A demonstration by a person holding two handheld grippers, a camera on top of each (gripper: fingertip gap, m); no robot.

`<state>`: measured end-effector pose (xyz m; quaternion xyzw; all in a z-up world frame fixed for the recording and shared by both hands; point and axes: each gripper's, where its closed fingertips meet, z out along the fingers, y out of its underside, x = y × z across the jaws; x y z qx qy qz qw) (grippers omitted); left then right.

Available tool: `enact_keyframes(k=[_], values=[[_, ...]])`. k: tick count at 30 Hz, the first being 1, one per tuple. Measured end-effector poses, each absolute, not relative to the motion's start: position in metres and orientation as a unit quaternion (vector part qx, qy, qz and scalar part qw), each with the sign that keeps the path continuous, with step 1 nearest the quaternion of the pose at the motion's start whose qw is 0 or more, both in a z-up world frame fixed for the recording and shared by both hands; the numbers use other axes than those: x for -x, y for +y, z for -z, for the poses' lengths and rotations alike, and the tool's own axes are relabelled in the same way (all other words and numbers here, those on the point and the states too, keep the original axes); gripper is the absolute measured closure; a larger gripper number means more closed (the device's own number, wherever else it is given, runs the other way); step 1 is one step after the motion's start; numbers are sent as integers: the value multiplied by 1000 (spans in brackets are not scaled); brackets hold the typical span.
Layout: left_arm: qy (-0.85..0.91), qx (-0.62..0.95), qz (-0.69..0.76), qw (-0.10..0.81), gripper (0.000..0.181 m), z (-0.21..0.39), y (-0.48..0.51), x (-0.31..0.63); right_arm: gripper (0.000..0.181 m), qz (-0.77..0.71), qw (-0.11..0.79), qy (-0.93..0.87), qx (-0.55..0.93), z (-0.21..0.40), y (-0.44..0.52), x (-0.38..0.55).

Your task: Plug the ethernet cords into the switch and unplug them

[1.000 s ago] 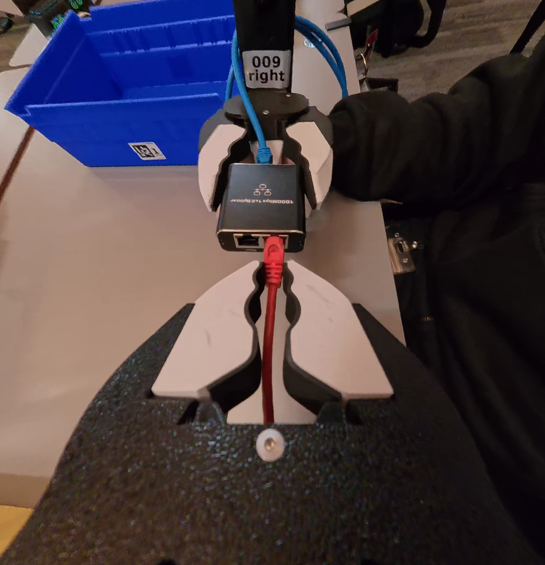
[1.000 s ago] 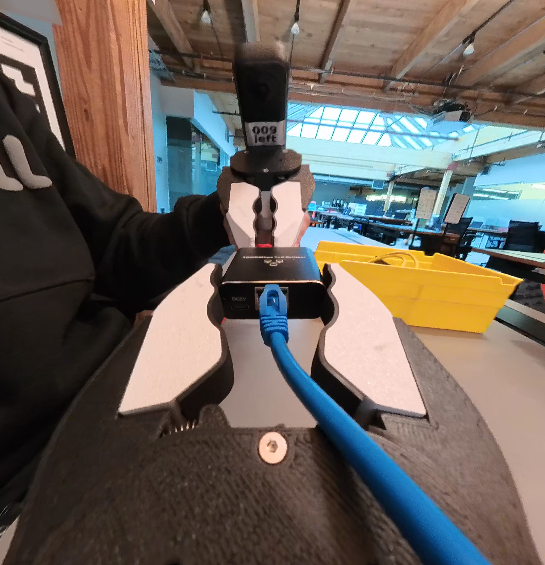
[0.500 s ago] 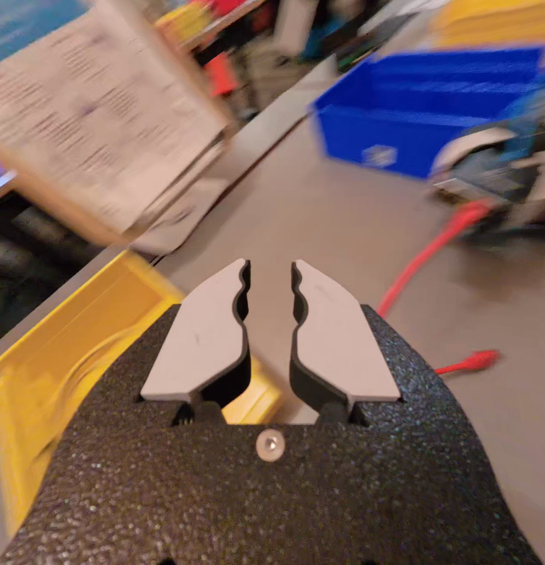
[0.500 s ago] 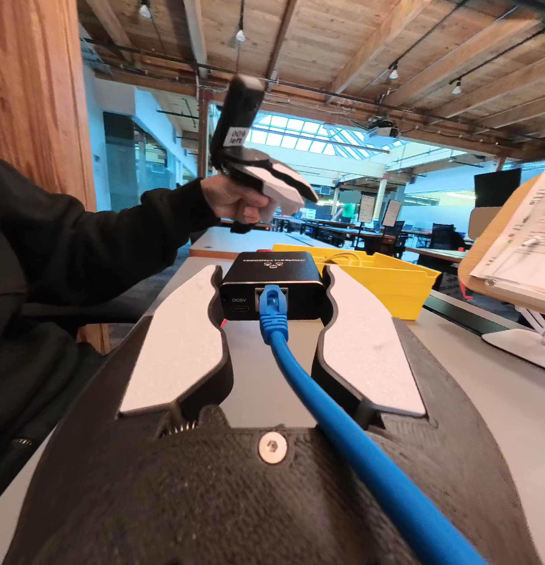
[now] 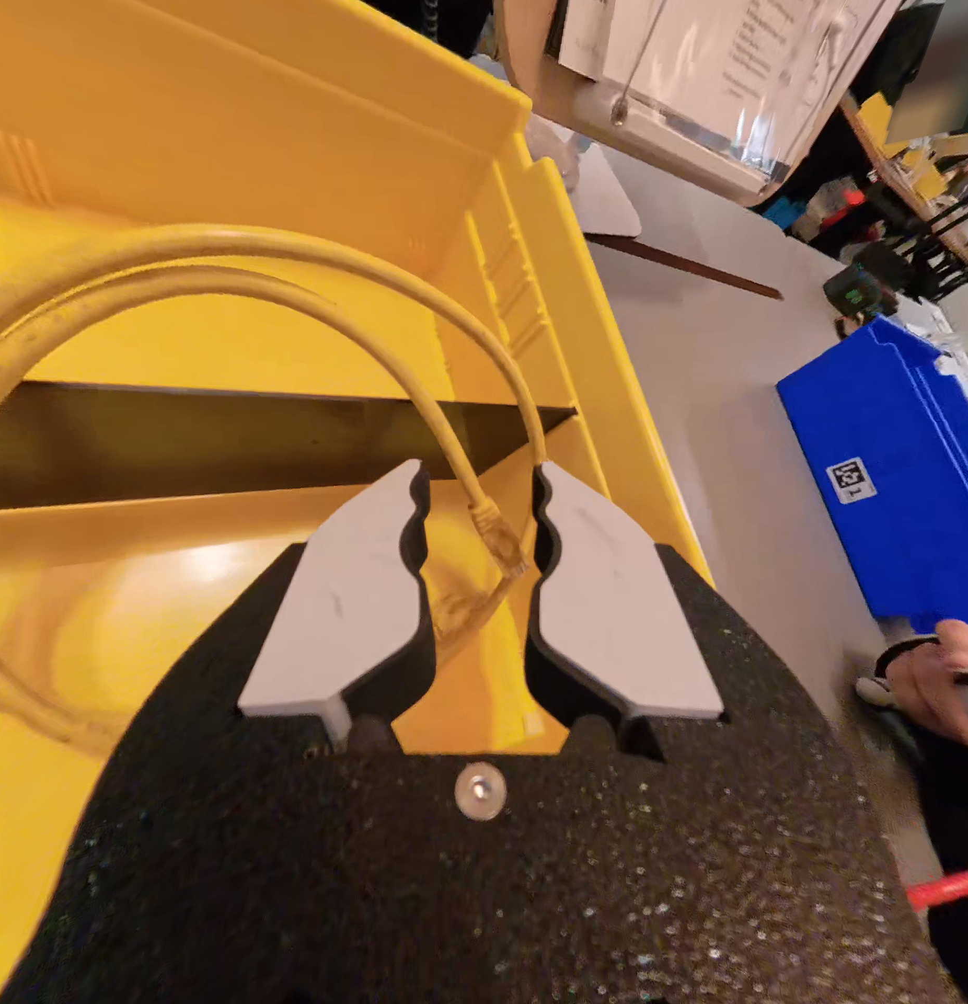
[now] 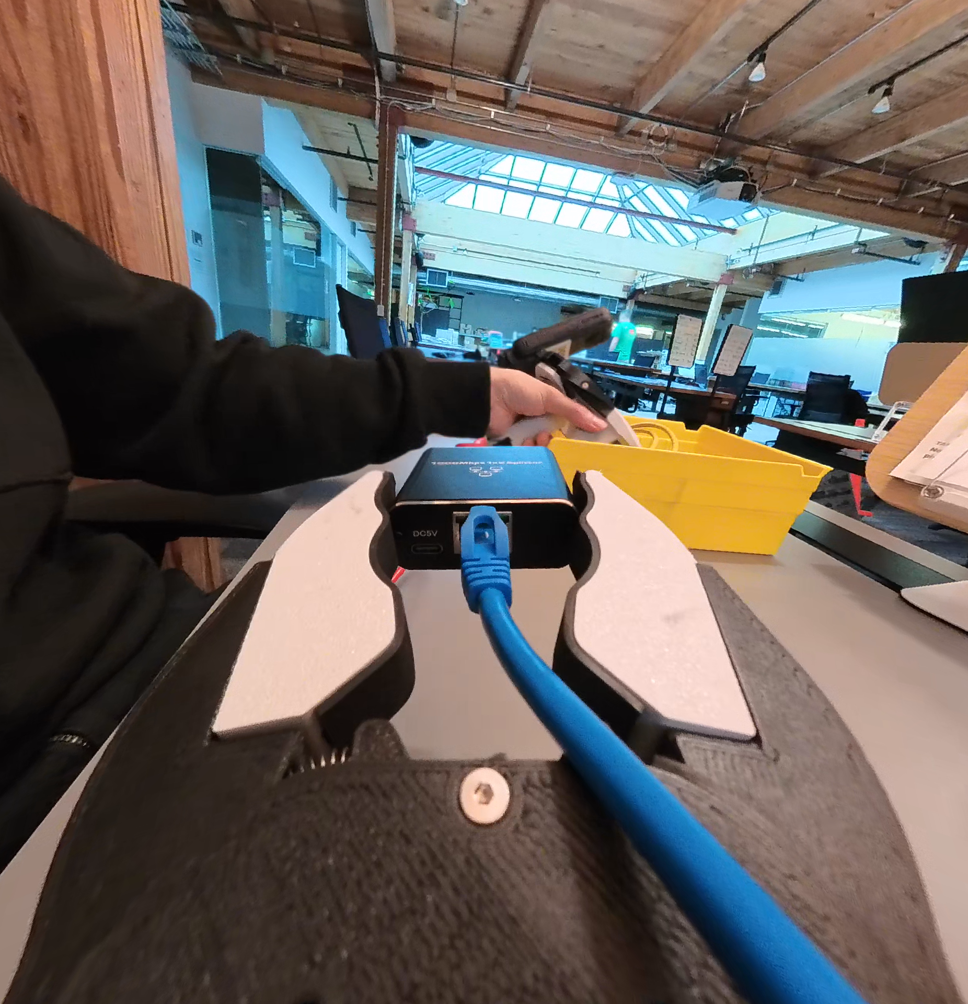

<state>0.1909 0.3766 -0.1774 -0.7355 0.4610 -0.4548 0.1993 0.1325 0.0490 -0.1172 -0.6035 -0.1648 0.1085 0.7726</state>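
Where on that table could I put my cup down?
Bare grey table lies between the yellow bin and the blue bin. It is crowded nearer the person, where the right gripper clamps the switch with its blue cord.

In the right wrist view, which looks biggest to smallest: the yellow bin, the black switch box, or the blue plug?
1. Yellow bin, though it sits farther off.
2. Black switch box.
3. Blue plug, clearly smallest.

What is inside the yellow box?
A coiled yellow cable lies in the yellow box, its plug between the open left gripper's fingers. The gripper body hides the rest.
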Motion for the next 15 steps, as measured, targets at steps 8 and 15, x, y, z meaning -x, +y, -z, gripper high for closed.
enact_keyframes(k=[8, 15], values=[[784, 411, 196, 422, 140, 168, 383, -184, 118, -111, 775, -163, 601, 116, 47, -133], [839, 40, -139, 524, 126, 170, 392, -192, 118, -115, 772, -166, 603, 118, 48, -132]])
